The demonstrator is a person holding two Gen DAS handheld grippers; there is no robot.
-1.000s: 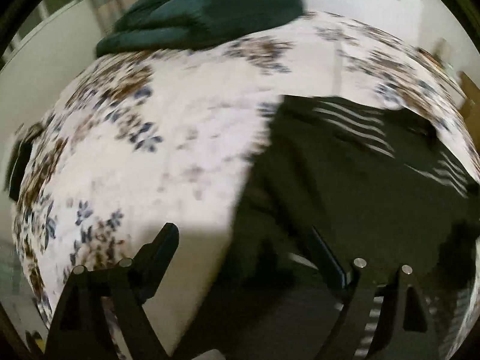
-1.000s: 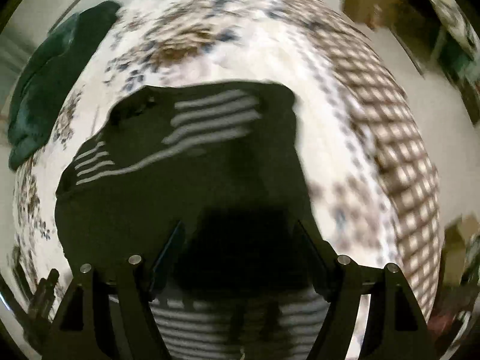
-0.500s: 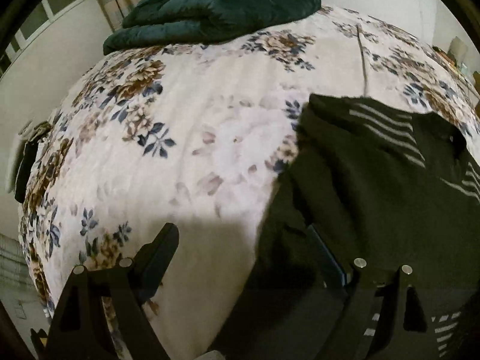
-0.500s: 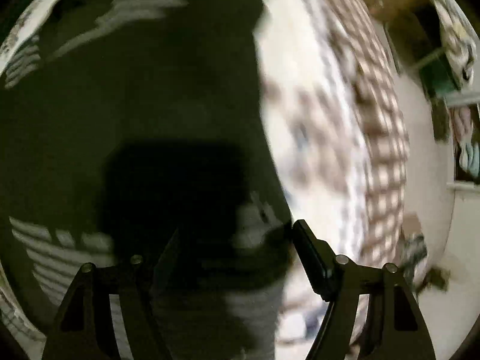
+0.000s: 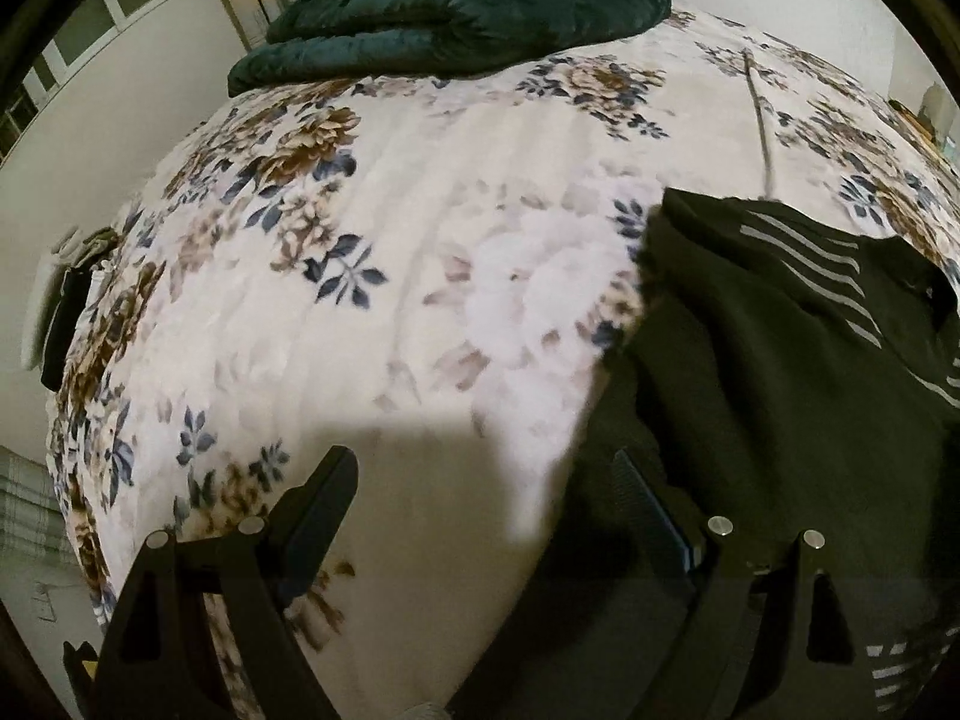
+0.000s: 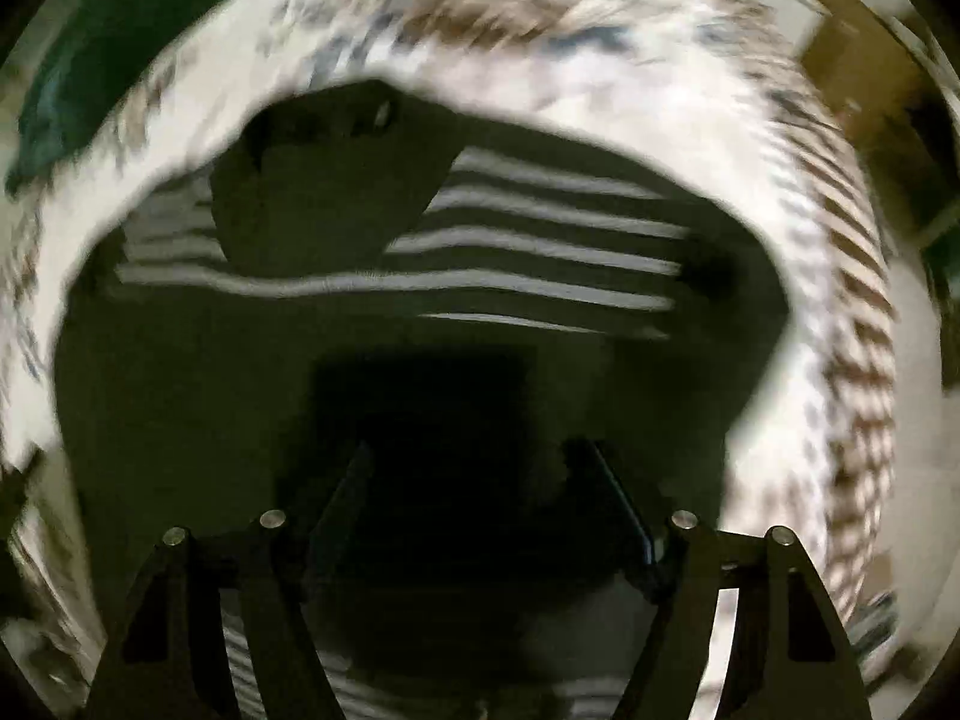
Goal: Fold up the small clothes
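Dark striped garment lying on floral bedspread, spread mostly flat toward the near right part of the bed. Pale stripes visible across the far portion; a dark flap, sleeve or collar uncertain, folded over the stripes at far left. Near hem region also striped, partly hidden behind the gripper frames.

Left gripper spread wide, nothing between the fingers, poised over bare bedspread just beside the garment's left edge. Right gripper likewise spread, hovering above the garment's dark middle; contact with cloth not determinable. Right view heavily blurred.

Folded green quilt at the far end of the bed, well apart.

Assessment: folding barely begun or at an early stage; main folds outstanding, no edge gripped.
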